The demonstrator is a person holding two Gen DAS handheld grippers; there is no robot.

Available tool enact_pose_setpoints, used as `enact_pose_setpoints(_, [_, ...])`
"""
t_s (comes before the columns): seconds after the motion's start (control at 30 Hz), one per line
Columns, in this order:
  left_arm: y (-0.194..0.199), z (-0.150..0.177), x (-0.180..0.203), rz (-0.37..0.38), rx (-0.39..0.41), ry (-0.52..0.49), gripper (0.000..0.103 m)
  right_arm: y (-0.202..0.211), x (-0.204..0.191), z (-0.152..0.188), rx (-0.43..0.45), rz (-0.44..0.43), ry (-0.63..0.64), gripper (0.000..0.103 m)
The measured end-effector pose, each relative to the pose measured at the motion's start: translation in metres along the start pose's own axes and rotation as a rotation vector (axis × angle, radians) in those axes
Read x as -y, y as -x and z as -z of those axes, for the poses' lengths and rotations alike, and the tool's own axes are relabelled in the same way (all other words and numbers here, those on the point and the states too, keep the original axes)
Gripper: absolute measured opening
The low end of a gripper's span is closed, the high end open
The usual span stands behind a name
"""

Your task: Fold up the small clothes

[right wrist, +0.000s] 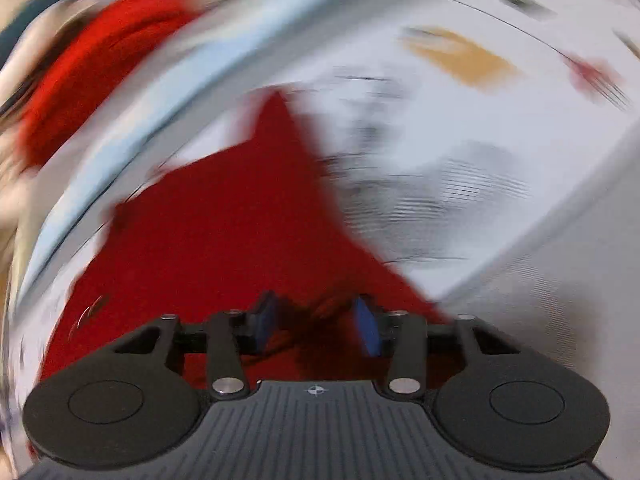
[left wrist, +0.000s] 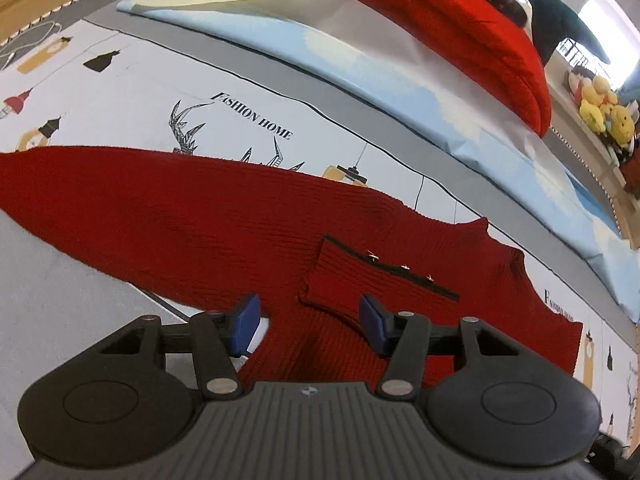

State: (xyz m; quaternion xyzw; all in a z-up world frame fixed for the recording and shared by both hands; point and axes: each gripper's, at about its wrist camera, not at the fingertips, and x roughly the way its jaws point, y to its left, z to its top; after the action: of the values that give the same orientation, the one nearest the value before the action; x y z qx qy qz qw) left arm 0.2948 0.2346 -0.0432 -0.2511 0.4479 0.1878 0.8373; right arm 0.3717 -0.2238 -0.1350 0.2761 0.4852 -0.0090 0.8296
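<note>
While the red sweater [left wrist: 224, 216] lies flat on the printed sheet [left wrist: 120, 92], the left gripper [left wrist: 308, 322] hangs wide apart over its 6 o'clock edge. Though blurred, the right gripper [right wrist: 316, 326] gapes over the sweater [right wrist: 224, 232] too, gripping nothing.

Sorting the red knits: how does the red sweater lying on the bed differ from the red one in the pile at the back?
The spread sweater lies flat and unfolded on the printed sheet; the folded red knit is doubled over in the pile. The spread sweater is darker red with a black-trimmed cuff; the folded red knit looks brighter and plain. Both are ribbed red knitwear.
</note>
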Motion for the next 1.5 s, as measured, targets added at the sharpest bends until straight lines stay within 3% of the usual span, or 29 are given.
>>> enact_pose_setpoints(0.07, [-0.001, 0.000, 0.001, 0.000, 0.003, -0.002, 0.060, 0.001, 0.020, -0.005, -0.026, -0.065, -0.138, 0.027])
enact_pose_setpoints(0.13, [-0.003, 0.000, 0.002, -0.005, 0.001, -0.001, 0.060, 0.005, 0.010, -0.003, -0.017, -0.102, -0.098, 0.039])
enact_pose_setpoints(0.2, [-0.003, 0.000, 0.005, 0.001, 0.001, 0.000, 0.060, 0.006, 0.004, 0.000, -0.008, -0.118, -0.049, 0.044])
enact_pose_setpoints(0.3, [-0.004, 0.000, 0.009, 0.000, 0.004, -0.012, 0.060, -0.005, 0.018, -0.003, -0.047, -0.115, -0.161, 0.014])
enact_pose_setpoints(0.33, [-0.004, 0.000, 0.009, 0.002, 0.004, -0.013, 0.060, -0.003, 0.026, -0.003, -0.036, -0.121, -0.206, 0.012])
enact_pose_setpoints(0.47, [-0.004, 0.000, 0.009, 0.008, 0.002, -0.014, 0.060, 0.031, 0.030, -0.008, 0.121, -0.095, -0.239, 0.012])
enact_pose_setpoints(0.53, [-0.004, -0.001, 0.008, 0.011, 0.003, -0.013, 0.060, 0.031, 0.038, -0.007, 0.104, -0.058, -0.276, 0.017])
enact_pose_setpoints(0.6, [-0.004, -0.001, 0.007, 0.006, 0.004, -0.011, 0.060, 0.023, 0.043, -0.004, 0.018, -0.040, -0.300, 0.023])
enact_pose_setpoints(0.67, [-0.005, -0.001, 0.005, 0.007, 0.001, -0.005, 0.060, 0.025, 0.036, -0.002, -0.024, -0.044, -0.269, 0.024])
enact_pose_setpoints(0.87, [-0.004, 0.000, 0.004, 0.001, 0.008, -0.008, 0.060, 0.052, -0.012, 0.000, 0.139, -0.147, 0.064, 0.036])
enact_pose_setpoints(0.93, [-0.005, 0.000, 0.003, -0.004, 0.002, -0.006, 0.060, 0.037, -0.001, -0.004, 0.099, -0.109, 0.035, 0.043])
enact_pose_setpoints(1.03, [-0.005, -0.001, 0.000, -0.004, -0.001, 0.001, 0.060, 0.005, 0.020, -0.007, -0.063, -0.054, -0.082, 0.043])
enact_pose_setpoints(1.07, [-0.004, -0.002, -0.002, -0.003, 0.000, 0.003, 0.060, 0.006, 0.021, -0.006, -0.055, -0.042, -0.099, 0.043])
enact_pose_setpoints(1.17, [0.000, -0.005, -0.006, 0.007, 0.007, 0.008, 0.060, 0.020, 0.006, -0.008, 0.015, -0.057, 0.013, 0.052])
enact_pose_setpoints(1.23, [0.003, -0.006, -0.009, 0.007, 0.011, 0.007, 0.060, 0.018, 0.009, -0.008, -0.005, -0.067, -0.006, 0.052])
enact_pose_setpoints(1.33, [0.007, -0.009, -0.018, 0.012, 0.009, 0.023, 0.060, 0.008, 0.019, -0.005, -0.066, 0.050, -0.055, 0.052])
enact_pose_setpoints(1.4, [0.011, -0.011, -0.024, 0.013, 0.013, 0.034, 0.060, 0.021, 0.011, -0.005, -0.035, 0.068, -0.028, 0.053])
enact_pose_setpoints(1.5, [0.018, -0.017, -0.036, 0.017, 0.023, 0.061, 0.060, 0.055, -0.021, -0.005, 0.046, 0.026, 0.099, 0.052])
